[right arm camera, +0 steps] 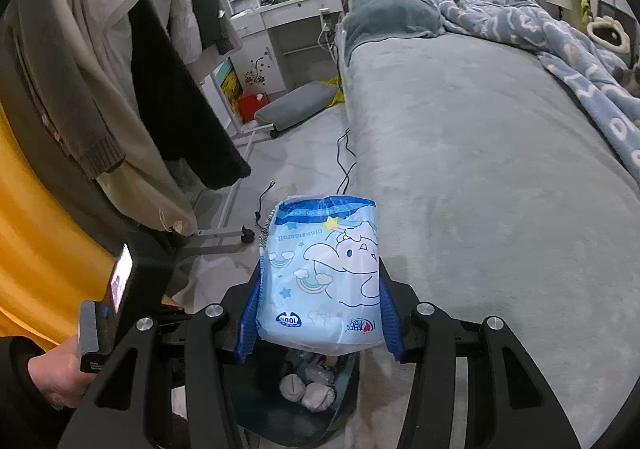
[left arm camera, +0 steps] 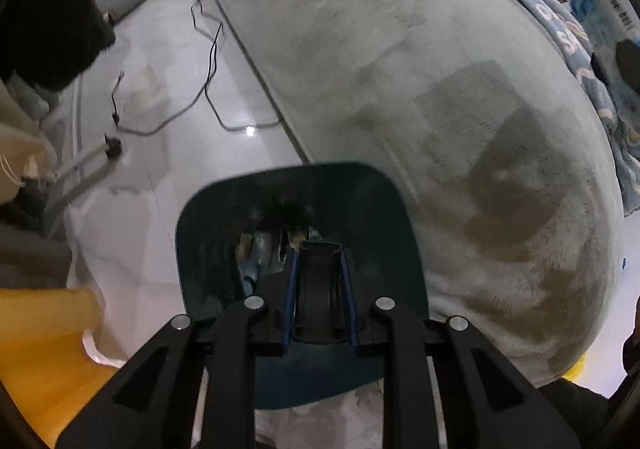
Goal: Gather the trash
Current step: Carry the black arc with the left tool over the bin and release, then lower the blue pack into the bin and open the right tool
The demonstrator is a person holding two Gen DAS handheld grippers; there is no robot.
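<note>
A dark teal trash bin (left arm camera: 380, 209) sits straight below my left gripper (left arm camera: 320, 249), beside the bed. That gripper is shut, its blue pads clamping a black bar-like piece over the bin's mouth. Crumpled wrappers lie deep inside. In the right wrist view the bin (right arm camera: 344, 377) shows under the linkage, with grey crumpled balls (right arm camera: 308, 389) in it. My right gripper (right arm camera: 320, 269) is shut on a light blue cartoon-printed tissue packet (right arm camera: 316, 241), held above the bin. The same packet (left arm camera: 600, 9) appears at the left wrist view's upper right edge.
The bed with its grey cover (right arm camera: 480, 169) and blue quilt (right arm camera: 560, 49) fills the right. Black cables (left arm camera: 208, 69) trail along the floor. A clothes rack (right arm camera: 120, 69) with a wheeled base (right arm camera: 224, 237) stands left. A hand (right arm camera: 52, 377) and yellow garment (right arm camera: 40, 249) are near left.
</note>
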